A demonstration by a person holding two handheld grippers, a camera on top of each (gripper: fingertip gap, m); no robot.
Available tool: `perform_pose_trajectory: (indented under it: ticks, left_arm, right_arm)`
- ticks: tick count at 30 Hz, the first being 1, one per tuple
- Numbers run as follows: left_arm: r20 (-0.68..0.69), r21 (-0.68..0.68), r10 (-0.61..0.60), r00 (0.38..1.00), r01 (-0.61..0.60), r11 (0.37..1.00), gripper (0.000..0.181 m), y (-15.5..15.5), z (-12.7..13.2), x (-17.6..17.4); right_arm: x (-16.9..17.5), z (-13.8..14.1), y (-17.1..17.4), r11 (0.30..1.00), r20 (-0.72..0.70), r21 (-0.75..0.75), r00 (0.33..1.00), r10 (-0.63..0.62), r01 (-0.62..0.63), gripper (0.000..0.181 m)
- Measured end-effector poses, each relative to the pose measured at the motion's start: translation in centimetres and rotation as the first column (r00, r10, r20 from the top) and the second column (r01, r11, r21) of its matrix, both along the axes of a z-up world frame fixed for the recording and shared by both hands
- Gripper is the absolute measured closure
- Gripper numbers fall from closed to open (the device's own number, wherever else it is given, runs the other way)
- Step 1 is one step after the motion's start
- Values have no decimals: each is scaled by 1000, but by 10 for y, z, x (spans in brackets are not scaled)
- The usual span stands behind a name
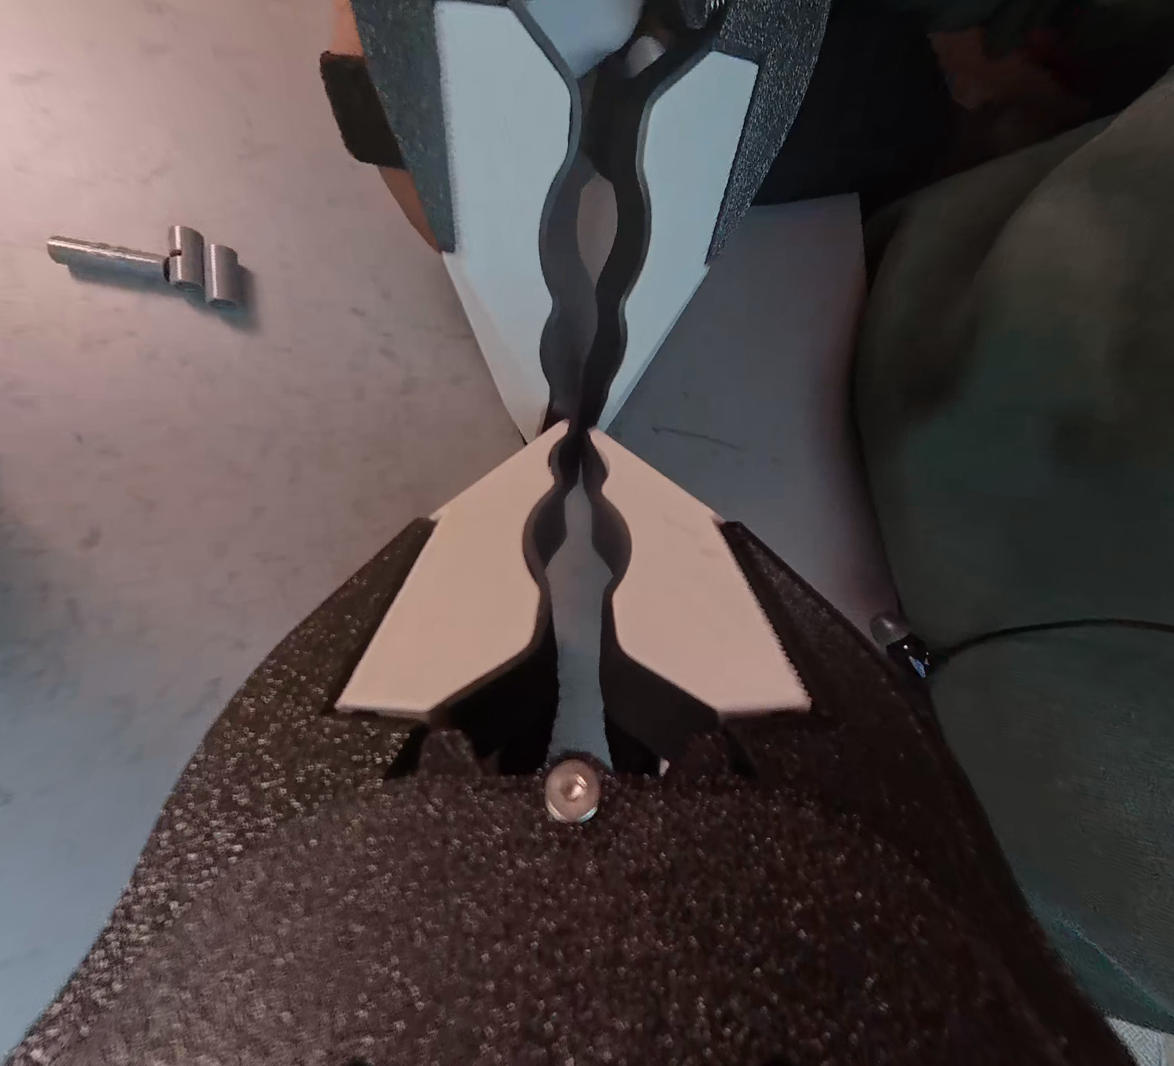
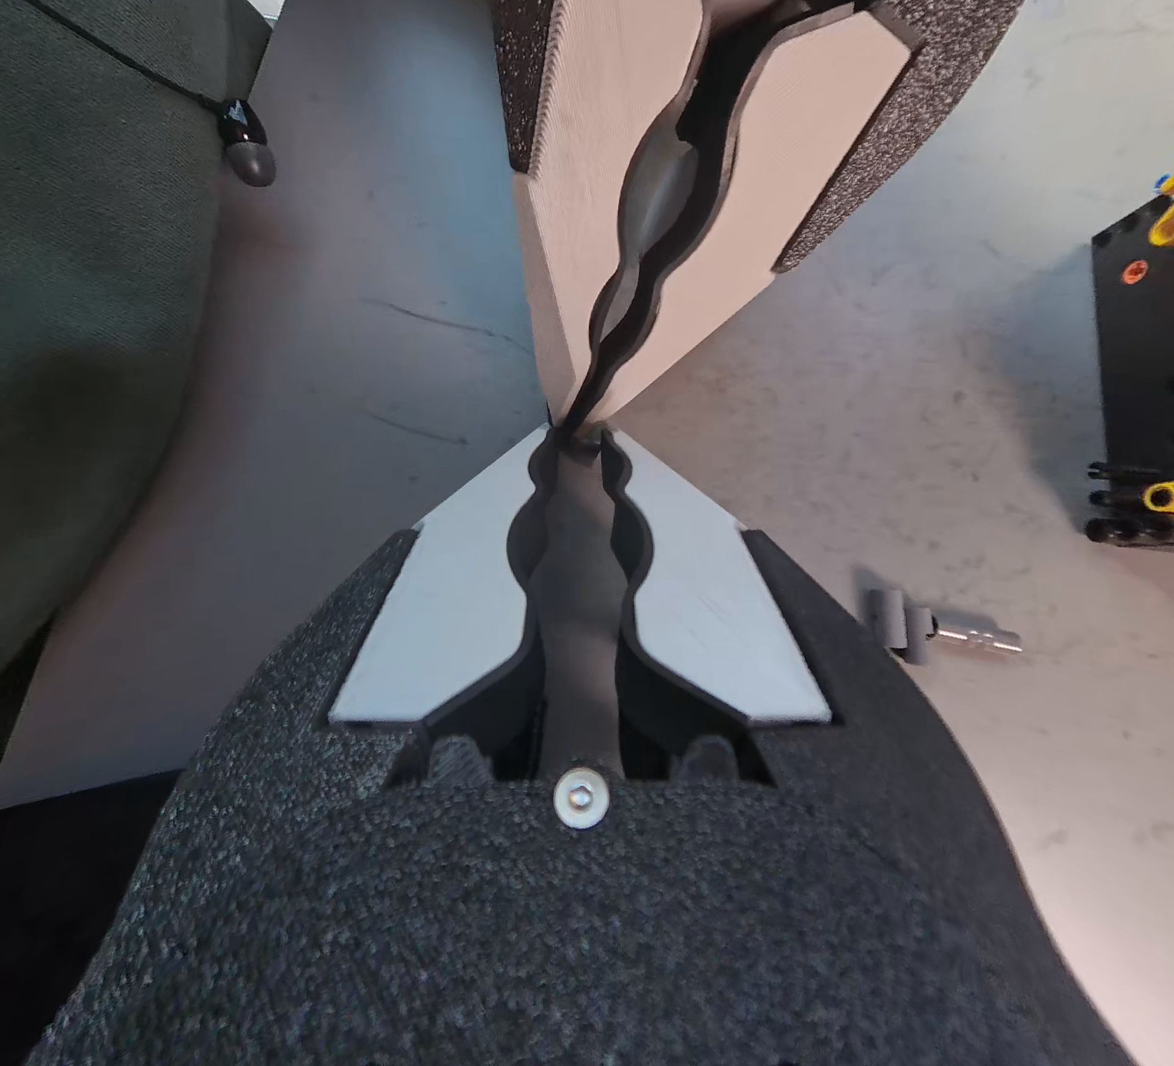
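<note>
Left gripper (image 1: 581,441) and right gripper (image 2: 575,438) meet tip to tip above bench (image 1: 190,463) near its edge. Left's fingers together; right's nearly together, pinching tiny dark part (image 2: 587,443). Hinge pin (image 1: 165,266) lies apart. Slight twist could drop part.

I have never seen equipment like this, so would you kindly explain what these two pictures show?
A person holds hand-held tongs in each hand; each pair carries a camera looking along its two fingers. One picture is from the left tongs, the other from the right tongs; each shows its own pair below and the other pair above, tip to tip. The left pair is shut; something small and dark sits at the right tips, and I cannot tell what. On the pale table are a small grey metal part with a pin and a black block with yellow bits.
</note>
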State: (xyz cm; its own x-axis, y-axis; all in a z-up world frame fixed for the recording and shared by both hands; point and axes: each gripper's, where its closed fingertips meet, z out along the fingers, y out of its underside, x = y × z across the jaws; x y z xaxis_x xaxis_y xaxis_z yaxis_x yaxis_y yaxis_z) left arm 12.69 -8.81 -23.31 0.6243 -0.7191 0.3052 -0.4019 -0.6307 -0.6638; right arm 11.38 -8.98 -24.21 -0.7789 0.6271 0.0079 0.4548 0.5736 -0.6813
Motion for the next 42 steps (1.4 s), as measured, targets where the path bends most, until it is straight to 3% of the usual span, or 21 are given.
perform_pose_trajectory:
  ticks: [1, 15, 23, 28, 32, 42]
  left_arm:
    - [12, 0, 2, 1000, -2, 1000, 181, 0, 1, -1]
    - [204, 137, 172, 964, -202, 970, 181, 21, 60, -70]
    - [194, 229, 192, 962, -234, 945, 162, 10, 93, -100]
    - [-31, 155, 166, 986, -160, 975, 168, -24, 49, -101]
    - [-115, 106, 162, 980, -150, 983, 170, -43, 13, -95]
    - [-274, 129, 93, 957, -59, 990, 173, -39, -7, -81]
  right_arm:
    - [0, 0, 0, 1000, 0, -2, 1000, -3, 3, 170]
    - [0, 0, 0, 1000, 5, 16, 1000, -8, 8, 168]
    - [-1, 1, 2, 999, -11, 26, 1000, -23, 23, 166]
    - [-3, 11, 13, 997, -59, 17, 995, -79, 80, 162]
    - [3, 15, 18, 993, -71, 30, 991, -116, 118, 159]
    - [9, 2, 15, 988, -39, 36, 988, -147, 148, 156]
